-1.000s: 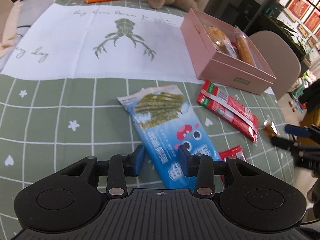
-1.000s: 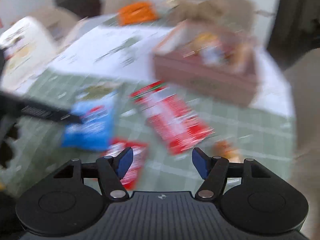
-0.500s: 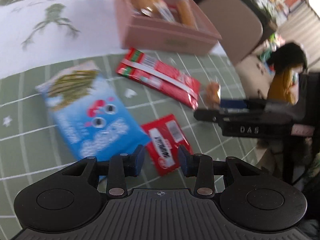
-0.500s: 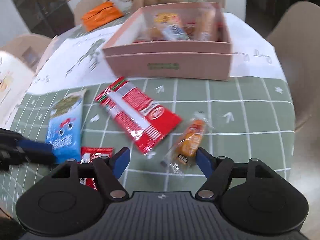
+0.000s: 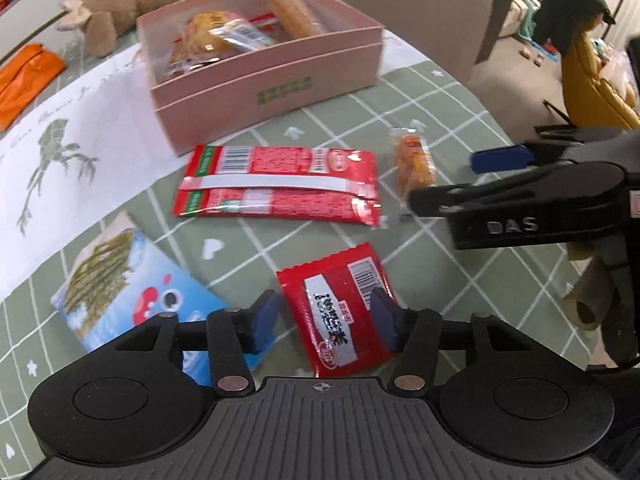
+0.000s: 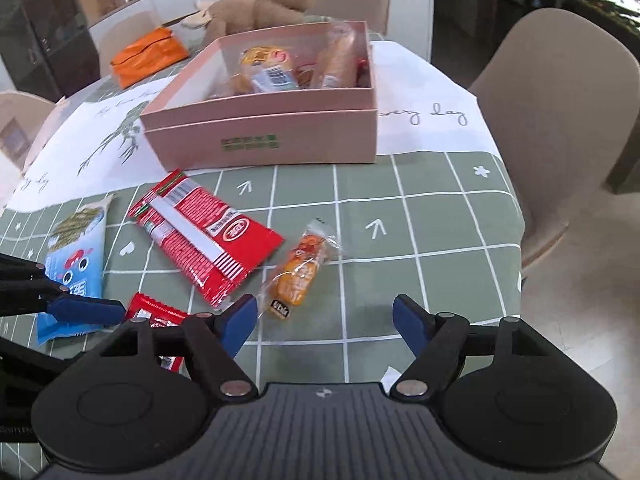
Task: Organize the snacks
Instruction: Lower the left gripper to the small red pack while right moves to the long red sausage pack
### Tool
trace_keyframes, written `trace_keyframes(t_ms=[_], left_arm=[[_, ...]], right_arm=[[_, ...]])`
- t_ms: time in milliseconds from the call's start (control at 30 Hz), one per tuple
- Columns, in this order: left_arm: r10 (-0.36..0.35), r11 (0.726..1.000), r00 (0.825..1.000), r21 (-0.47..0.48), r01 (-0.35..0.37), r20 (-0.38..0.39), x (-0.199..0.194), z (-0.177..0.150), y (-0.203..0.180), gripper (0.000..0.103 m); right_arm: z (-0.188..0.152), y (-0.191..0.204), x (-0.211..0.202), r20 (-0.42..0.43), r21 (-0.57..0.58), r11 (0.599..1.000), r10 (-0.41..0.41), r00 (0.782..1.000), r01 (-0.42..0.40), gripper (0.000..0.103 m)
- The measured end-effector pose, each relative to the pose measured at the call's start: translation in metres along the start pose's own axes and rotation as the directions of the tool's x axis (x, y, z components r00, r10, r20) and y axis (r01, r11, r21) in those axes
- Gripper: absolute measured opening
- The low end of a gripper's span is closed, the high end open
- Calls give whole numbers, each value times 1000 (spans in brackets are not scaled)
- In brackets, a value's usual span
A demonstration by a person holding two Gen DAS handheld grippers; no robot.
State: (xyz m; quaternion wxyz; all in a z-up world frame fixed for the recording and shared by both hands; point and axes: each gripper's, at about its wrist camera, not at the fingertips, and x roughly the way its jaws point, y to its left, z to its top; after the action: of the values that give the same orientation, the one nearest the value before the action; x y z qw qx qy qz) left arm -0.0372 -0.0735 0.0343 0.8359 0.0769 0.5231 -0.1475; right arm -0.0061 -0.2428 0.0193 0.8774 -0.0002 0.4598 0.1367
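A pink box [image 5: 272,84] [image 6: 264,136] holds several wrapped snacks. On the green checked cloth lie a long red packet [image 5: 280,184] [image 6: 204,236], a small red packet [image 5: 340,312] [image 6: 160,316], a blue seaweed bag [image 5: 128,296] [image 6: 76,256] and a small orange snack [image 5: 414,156] [image 6: 300,272]. My left gripper [image 5: 326,320] is open, its fingers either side of the small red packet, just above it. My right gripper [image 6: 326,324] is open and empty, above bare cloth just right of the orange snack; it also shows in the left wrist view [image 5: 452,180].
A brown plush toy [image 6: 260,8] and an orange pouch [image 6: 148,56] lie behind the box. A white printed mat [image 5: 60,132] covers the table's far half. Beige chairs [image 6: 556,120] stand at the right edge. The table edge is close on the right.
My left gripper swung right from over the blue bag to the small red packet and opened wider. My right gripper moved forward over the table toward the orange snack.
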Motion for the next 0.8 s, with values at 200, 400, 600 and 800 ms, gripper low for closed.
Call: trace_keyframes(t_ms=[200,400,600,800], left_arm=[[47,993,999,-110,-46,9,-6,-6,33,60],[-81,954,995,-286,94,58,-21,-24,69,50],[-86,888,979,-431,160,186,-51,-44,104,50],[120,854,972,-520,3,203,-69,-50,143,50]], right_arm=[[-4,11,3,10,-42,999,-23,1000,24,84],[-8,23,8,20,-92,994,-55,998,56,92],[-12,27,11,25,-114,992,-45,999,48,103],[-14,30,10,45,-108,993,-46,998,51,103]])
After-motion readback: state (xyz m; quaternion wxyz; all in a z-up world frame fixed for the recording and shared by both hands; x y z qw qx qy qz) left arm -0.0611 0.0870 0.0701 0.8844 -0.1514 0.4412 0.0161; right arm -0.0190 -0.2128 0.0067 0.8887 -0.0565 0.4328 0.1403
